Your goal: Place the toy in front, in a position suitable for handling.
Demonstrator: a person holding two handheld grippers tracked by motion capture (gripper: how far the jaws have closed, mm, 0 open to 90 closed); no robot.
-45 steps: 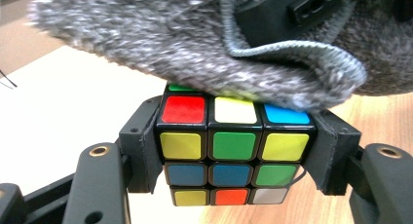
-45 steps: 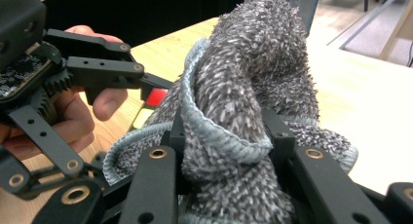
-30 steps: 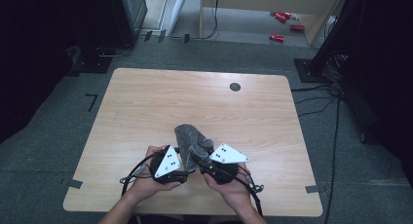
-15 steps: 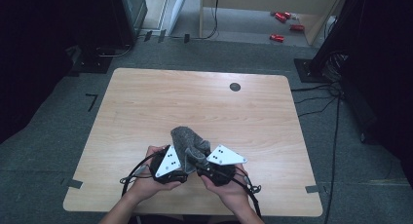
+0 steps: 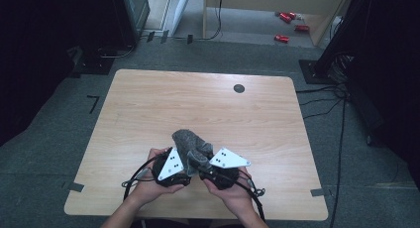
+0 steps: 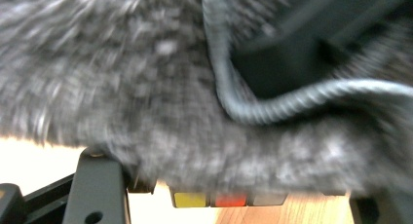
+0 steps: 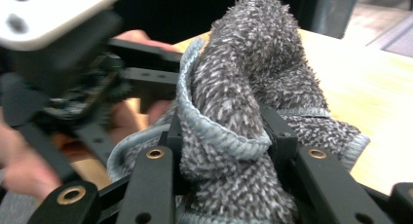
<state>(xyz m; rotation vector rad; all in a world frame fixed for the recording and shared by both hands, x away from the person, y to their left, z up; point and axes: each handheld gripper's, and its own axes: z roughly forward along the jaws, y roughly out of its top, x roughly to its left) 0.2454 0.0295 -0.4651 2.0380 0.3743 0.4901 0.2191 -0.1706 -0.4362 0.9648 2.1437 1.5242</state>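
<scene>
A person's two hands, entering from the near edge of a light wooden counter (image 5: 148,104), work a grey fuzzy cloth (image 5: 189,147) between a pair of hand-held grippers; the left gripper (image 5: 179,164) is clamped narrow on the cloth, whose blurred pile lies right across and above its fingers in the left gripper view, a ribbed grey hem (image 6: 272,107) curling across the fabric there; three small coloured squares, yellow, red and grey (image 6: 229,199), show just below the cloth at the base of that view; the right gripper (image 5: 205,166) holds a bunched fold of the same cloth (image 7: 243,136) between its fingers (image 7: 280,131), the pads pressing the pile from either side with the bundle keeping them somewhat apart; the rest of the cloth rises in a rounded hump above and beyond those fingers, its hemmed edge looping over the fold between them; from above, the cloth stands bunched between the two grippers near the counter's front edge, just ahead of the grey three-cornered plates (image 5: 229,159) on top of them, the two sets of fingers close together and angled in toward one another; a small dark round cap (image 5: 239,88) sits well beyond the fingers, near the counter's far edge; black cables (image 5: 136,176) trail from both grippers toward the person.
</scene>
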